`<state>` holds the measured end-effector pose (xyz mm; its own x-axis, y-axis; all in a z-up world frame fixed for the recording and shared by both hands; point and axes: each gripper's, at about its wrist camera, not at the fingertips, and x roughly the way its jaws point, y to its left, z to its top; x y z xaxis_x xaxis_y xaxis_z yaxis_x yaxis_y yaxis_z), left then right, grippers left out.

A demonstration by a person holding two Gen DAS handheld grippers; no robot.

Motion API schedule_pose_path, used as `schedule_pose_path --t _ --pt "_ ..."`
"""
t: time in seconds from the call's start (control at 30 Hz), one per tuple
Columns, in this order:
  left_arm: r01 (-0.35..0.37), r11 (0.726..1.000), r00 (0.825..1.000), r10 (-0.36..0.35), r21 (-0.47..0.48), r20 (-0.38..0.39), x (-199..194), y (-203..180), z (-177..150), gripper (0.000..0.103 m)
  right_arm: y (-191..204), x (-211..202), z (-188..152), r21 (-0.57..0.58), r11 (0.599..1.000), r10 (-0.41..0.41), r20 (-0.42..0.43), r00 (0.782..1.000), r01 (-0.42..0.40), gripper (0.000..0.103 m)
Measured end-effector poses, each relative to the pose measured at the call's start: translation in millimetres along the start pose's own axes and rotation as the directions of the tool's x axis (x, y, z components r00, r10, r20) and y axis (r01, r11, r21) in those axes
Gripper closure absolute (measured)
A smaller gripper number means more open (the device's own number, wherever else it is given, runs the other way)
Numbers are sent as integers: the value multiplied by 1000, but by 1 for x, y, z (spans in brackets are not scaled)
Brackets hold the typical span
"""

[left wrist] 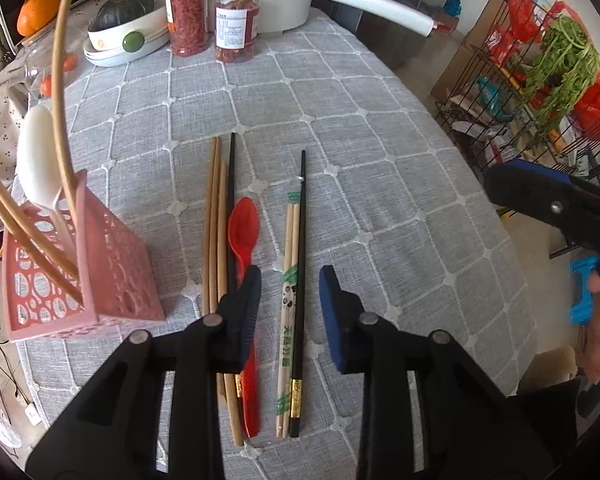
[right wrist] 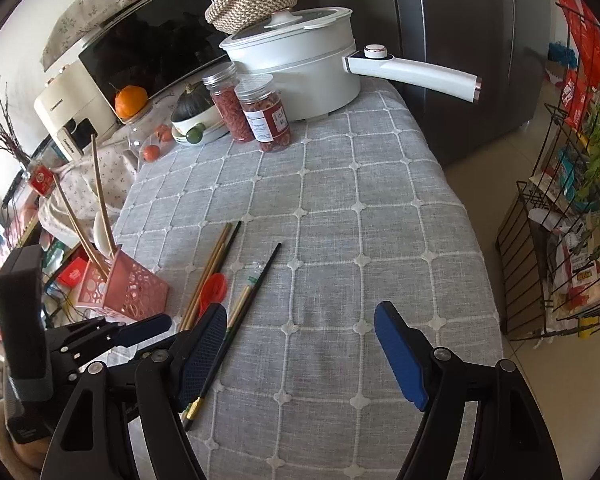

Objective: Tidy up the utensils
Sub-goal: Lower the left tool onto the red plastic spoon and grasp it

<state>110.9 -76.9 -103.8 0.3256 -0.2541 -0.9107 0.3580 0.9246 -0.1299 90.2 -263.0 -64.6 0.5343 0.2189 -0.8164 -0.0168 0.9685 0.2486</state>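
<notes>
Chopsticks (left wrist: pixel 60 92), spoon (left wrist: pixel 34 160) in holder (left wrist: pixel 116 268)

Over a bench (left wrist: pixel 380 184) draped in grey quilted cloth, left gripper (left wrist: pixel 290 304), jaws apart, straddling a wrapped pair of chopsticks (left wrist: pixel 287 320) and a black chopstick (left wrist: pixel 300 280) beside it, not touching them. Left of these, red spoon (left wrist: pixel 242 232), three tan chopsticks, another black one. Far left, pink perforated holder (left wrist: pixel 112 272) with a white spoon (left wrist: pixel 36 160).

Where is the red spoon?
In the left wrist view, the red spoon lies on the grey tablecloth, between the black chopstick and the wrapped chopsticks.
</notes>
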Motion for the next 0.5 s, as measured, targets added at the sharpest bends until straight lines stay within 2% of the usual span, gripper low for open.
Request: schedule_pose_path --t 0.2,0.5 --pt "-63 998 997 62 -30 -52 26 8 5 81 -9 0 -2 18 1000 3 -12 1000 -3 26" --pt "-101 994 991 97 -40 -87 45 13 7 90 -20 0 -2 56 998 13 -25 1000 -11 26"
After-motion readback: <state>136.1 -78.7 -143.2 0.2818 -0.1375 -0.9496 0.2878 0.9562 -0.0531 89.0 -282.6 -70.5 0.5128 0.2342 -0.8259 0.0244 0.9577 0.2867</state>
